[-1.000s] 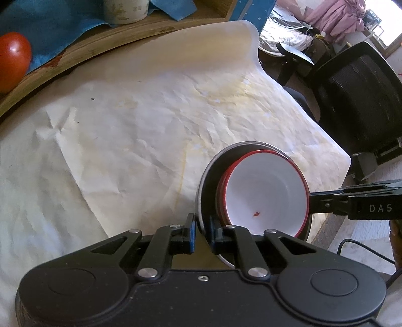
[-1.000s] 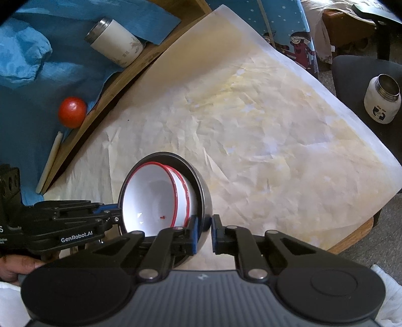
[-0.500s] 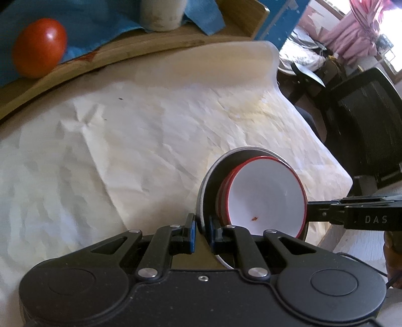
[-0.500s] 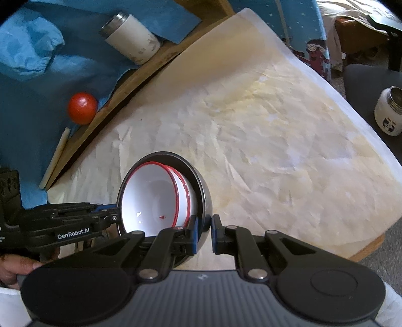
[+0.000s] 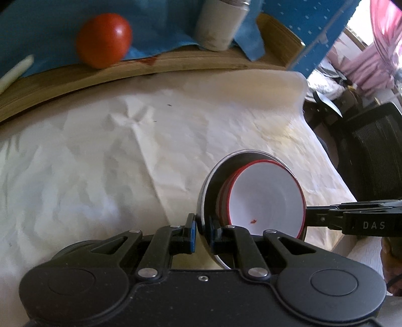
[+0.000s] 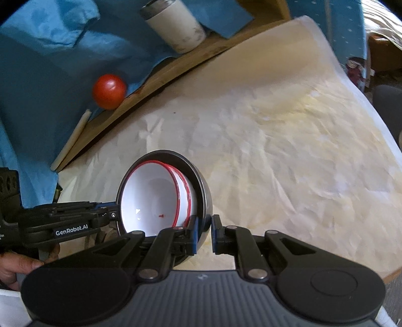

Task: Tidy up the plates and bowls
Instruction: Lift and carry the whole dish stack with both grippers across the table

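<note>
A grey metal bowl (image 5: 209,198) (image 6: 206,201) hangs tilted above the paper-covered table, with two white red-rimmed bowls (image 5: 266,201) (image 6: 150,196) nested inside it. My left gripper (image 5: 202,229) is shut on the metal bowl's rim, one finger inside and one outside. On the opposite side of the rim my right gripper (image 6: 204,227) is shut in the same way. Each gripper shows in the other's view: the right gripper (image 5: 308,218) comes in from the right edge and the left gripper (image 6: 116,213) from the left. A small red speck lies in the inner white bowl.
Crumpled white paper (image 5: 125,163) (image 6: 289,151) covers the table. Behind it runs a wooden board edge (image 5: 150,68) with blue cloth, a red tomato (image 5: 104,40) (image 6: 109,91), a white tumbler (image 5: 221,22) (image 6: 176,25) and a pale stick (image 6: 70,140). A black chair (image 5: 371,151) stands off the table's right side.
Both grippers have carried the bowl stack together toward the wooden board; tomato and tumbler now look nearer and larger. Both views have rolled a little. The grips are unchanged.
</note>
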`<state>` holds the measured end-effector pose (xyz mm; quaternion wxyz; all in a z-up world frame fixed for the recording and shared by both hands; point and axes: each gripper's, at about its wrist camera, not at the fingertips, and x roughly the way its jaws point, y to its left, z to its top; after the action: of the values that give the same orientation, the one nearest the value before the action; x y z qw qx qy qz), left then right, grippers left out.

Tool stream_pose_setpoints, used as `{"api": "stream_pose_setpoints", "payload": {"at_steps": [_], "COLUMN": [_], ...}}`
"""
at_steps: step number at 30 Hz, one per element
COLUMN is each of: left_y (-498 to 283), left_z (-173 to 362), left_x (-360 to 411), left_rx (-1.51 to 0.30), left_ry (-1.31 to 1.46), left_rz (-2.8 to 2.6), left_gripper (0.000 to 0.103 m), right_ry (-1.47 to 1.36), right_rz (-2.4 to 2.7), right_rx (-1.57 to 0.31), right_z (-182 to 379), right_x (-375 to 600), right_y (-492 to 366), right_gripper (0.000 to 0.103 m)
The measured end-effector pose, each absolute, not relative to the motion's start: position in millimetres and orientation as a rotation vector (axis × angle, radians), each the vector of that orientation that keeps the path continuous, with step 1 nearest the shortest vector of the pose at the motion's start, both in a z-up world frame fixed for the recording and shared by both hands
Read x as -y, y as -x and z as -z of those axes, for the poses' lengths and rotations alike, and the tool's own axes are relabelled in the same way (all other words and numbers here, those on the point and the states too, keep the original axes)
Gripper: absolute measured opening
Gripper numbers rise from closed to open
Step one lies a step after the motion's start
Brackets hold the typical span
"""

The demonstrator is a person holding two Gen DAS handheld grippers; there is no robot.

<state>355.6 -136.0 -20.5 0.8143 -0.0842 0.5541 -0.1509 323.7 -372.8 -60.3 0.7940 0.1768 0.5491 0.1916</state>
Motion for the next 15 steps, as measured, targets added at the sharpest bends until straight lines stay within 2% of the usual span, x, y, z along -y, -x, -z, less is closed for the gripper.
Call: {"api": "stream_pose_setpoints", "payload": {"at_steps": [15], "left_y": [-331.1], "left_z": [3.4], "left_x": [78.6], "left_rx": [-1.131], "left_ry": [0.277], "left_rz": [0.151], "left_gripper": [0.01], "right_ry": [-0.271], "right_rz": [-0.577], "right_rx": [-1.199], "right_z": [48.7], "right_x": [312.5], "right_y": [-343.8], "right_gripper": [0.011]}}
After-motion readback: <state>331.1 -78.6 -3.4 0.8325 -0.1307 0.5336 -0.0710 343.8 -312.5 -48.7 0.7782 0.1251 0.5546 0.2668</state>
